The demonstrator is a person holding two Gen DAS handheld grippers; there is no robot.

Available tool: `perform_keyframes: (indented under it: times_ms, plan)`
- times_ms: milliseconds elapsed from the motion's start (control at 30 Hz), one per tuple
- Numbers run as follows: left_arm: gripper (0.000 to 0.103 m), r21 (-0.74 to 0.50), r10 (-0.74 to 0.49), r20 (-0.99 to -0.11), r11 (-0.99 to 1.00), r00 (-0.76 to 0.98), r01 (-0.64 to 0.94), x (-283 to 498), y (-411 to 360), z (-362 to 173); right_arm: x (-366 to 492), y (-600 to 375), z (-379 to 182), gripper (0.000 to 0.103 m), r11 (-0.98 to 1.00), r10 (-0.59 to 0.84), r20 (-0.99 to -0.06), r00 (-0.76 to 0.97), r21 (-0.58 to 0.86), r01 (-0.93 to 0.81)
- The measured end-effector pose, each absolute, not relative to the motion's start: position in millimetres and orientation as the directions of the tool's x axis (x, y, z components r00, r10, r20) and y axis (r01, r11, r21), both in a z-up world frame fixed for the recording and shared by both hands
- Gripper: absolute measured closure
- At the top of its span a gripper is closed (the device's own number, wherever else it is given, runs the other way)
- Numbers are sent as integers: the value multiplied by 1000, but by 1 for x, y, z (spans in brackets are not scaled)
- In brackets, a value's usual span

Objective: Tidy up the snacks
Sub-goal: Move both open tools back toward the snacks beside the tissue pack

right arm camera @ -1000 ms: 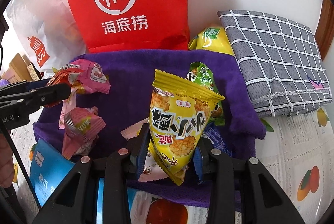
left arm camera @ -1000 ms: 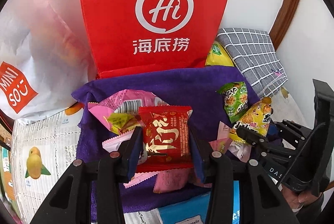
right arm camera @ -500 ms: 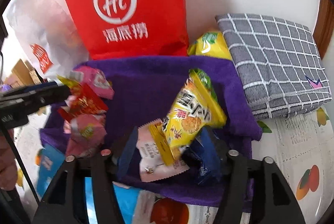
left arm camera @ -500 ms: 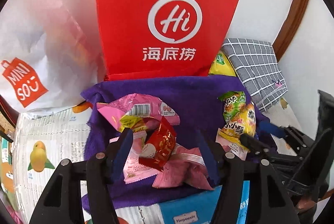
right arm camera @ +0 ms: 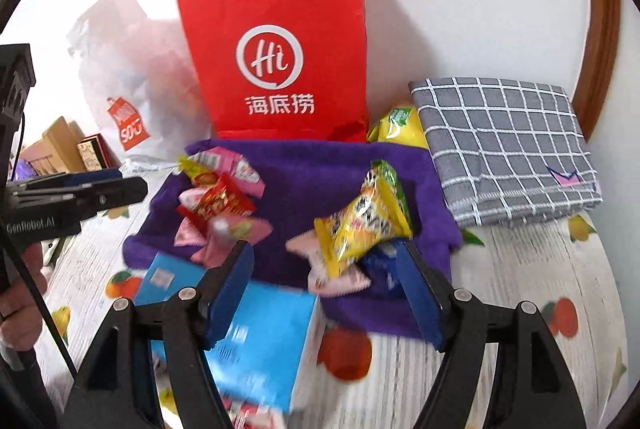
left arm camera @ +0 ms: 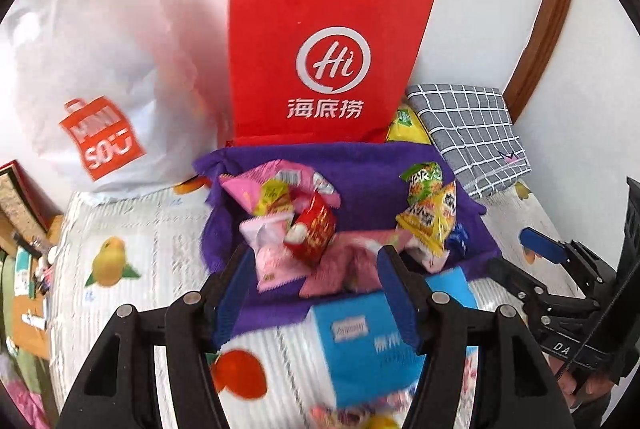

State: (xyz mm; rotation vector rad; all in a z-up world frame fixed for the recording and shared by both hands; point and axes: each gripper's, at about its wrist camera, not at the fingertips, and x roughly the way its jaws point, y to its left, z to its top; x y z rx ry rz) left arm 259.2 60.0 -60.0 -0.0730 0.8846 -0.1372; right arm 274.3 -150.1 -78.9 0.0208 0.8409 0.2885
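Observation:
A purple towel (left arm camera: 360, 169) (right arm camera: 312, 181) holds two snack piles. The left pile has pink packets (left arm camera: 272, 185) and a red packet (left arm camera: 314, 235) (right arm camera: 220, 205). The right pile has a yellow packet (left arm camera: 430, 219) (right arm camera: 360, 225) on a green one (left arm camera: 424, 177) and a dark blue one (right arm camera: 380, 265). My left gripper (left arm camera: 316, 293) is open and empty, pulled back in front of the left pile. My right gripper (right arm camera: 326, 297) is open and empty, in front of the right pile.
A red paper bag (left arm camera: 320, 49) (right arm camera: 280, 49) stands behind the towel. A white plastic bag (left arm camera: 92, 77) is at the left. A grey checked cloth (left arm camera: 468, 133) (right arm camera: 504, 145) lies at the right. A blue box (left arm camera: 372, 345) (right arm camera: 260, 341) lies in front. A yellow packet (right arm camera: 396, 125) sits behind the towel.
Both grippers opened and let go: the red packet dropped on the left pile, the yellow packet on the right pile. Both grippers then pulled back and up from the towel.

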Motion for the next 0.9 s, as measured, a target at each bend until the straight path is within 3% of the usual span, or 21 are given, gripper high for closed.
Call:
perform_keyframes:
  times_ms: [367,900]
  plan:
    - [42,-126,-121,-780,991,613,36,192,84,-63,207,-153,-87,30,967,252,-769,588,178,-182]
    - [42,-173,-152,-801,985,579,18,130,99,-95,174,-112,-149,28,951,279,-835,473,171,-259]
